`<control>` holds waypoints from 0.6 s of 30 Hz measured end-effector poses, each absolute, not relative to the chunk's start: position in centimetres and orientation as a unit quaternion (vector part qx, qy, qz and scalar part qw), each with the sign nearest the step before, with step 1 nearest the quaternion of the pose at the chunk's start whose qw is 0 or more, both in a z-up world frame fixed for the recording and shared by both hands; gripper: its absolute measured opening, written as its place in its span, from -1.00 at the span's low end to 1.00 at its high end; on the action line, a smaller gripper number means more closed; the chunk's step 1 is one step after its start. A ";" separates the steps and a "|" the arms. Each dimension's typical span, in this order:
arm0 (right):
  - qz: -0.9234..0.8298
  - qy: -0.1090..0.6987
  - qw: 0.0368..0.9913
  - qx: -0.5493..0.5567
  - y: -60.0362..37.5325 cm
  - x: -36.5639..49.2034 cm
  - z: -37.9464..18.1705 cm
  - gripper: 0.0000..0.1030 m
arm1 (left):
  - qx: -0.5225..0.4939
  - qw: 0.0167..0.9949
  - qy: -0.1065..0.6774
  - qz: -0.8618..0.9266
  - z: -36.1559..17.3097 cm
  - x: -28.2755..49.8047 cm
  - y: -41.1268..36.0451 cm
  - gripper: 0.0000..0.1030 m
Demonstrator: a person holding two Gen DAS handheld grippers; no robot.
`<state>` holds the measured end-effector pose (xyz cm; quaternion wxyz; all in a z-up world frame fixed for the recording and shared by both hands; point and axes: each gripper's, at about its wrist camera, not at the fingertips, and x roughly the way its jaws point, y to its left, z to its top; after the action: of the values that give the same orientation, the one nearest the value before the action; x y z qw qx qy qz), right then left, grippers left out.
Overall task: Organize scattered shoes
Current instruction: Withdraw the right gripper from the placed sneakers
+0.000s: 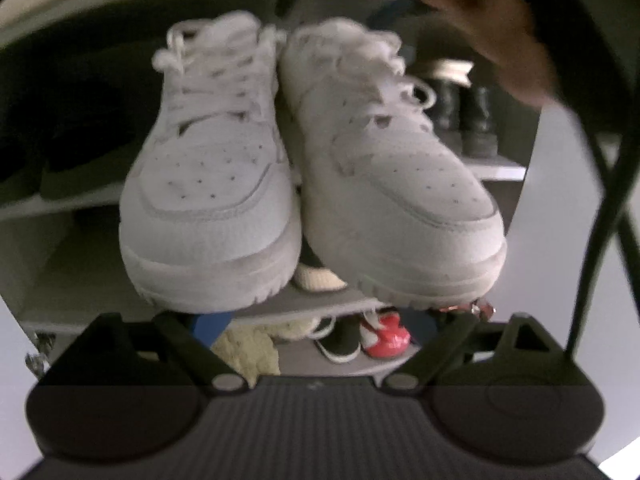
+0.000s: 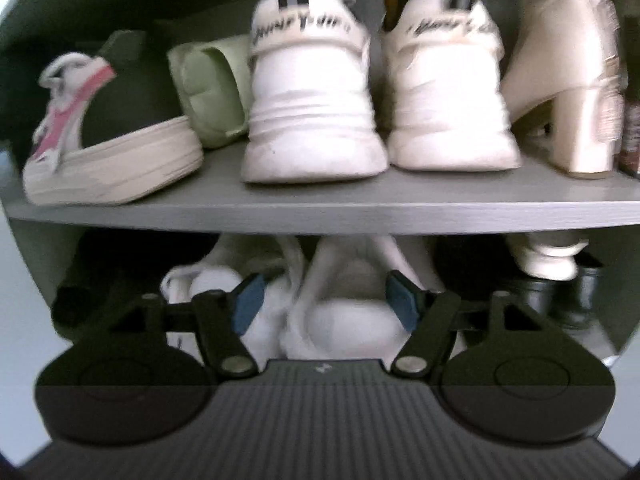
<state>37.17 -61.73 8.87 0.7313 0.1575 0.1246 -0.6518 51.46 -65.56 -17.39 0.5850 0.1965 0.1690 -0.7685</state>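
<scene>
A grey shoe rack (image 2: 320,208) is filling both views. Two white sneakers (image 1: 208,184) are sitting side by side on a shelf, toes facing out. The left gripper (image 1: 316,320) is hovering below them, jaws wide, holding nothing. The right gripper (image 2: 324,304) is pointing at white shoes (image 2: 344,320) on the lower shelf, blue pads (image 2: 248,304) apart, gripping nothing.

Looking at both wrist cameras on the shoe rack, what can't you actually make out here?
- Left wrist: the left gripper's fingertips, hidden behind the white sneakers' toes.
- Left wrist: the dark shoes left of them, lost in shadow.
- Right wrist: lettering on the white trainers' heels, blurred.
- Right wrist: the white shoes under the shelf, tops cut off by it.
</scene>
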 end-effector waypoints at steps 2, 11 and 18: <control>-0.660 0.105 0.724 0.170 -57.9 34.6 8.7 0.36 | 0.191 0.587 0.162 -0.770 -16.7 51.8 -65.2 0.83; -0.645 -0.033 0.631 0.431 -49.5 30.7 1.4 0.42 | 0.217 0.590 0.164 -0.760 -8.3 51.9 -63.9 0.90; -0.581 -0.112 0.624 0.510 -49.2 31.5 -0.9 0.41 | 0.226 0.575 0.143 -0.774 -7.5 51.6 -65.9 0.90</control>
<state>31.47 -49.23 -0.89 0.6245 0.5101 -0.1120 -0.5808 51.63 -65.85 -7.48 0.5746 0.2258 0.1426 -0.7737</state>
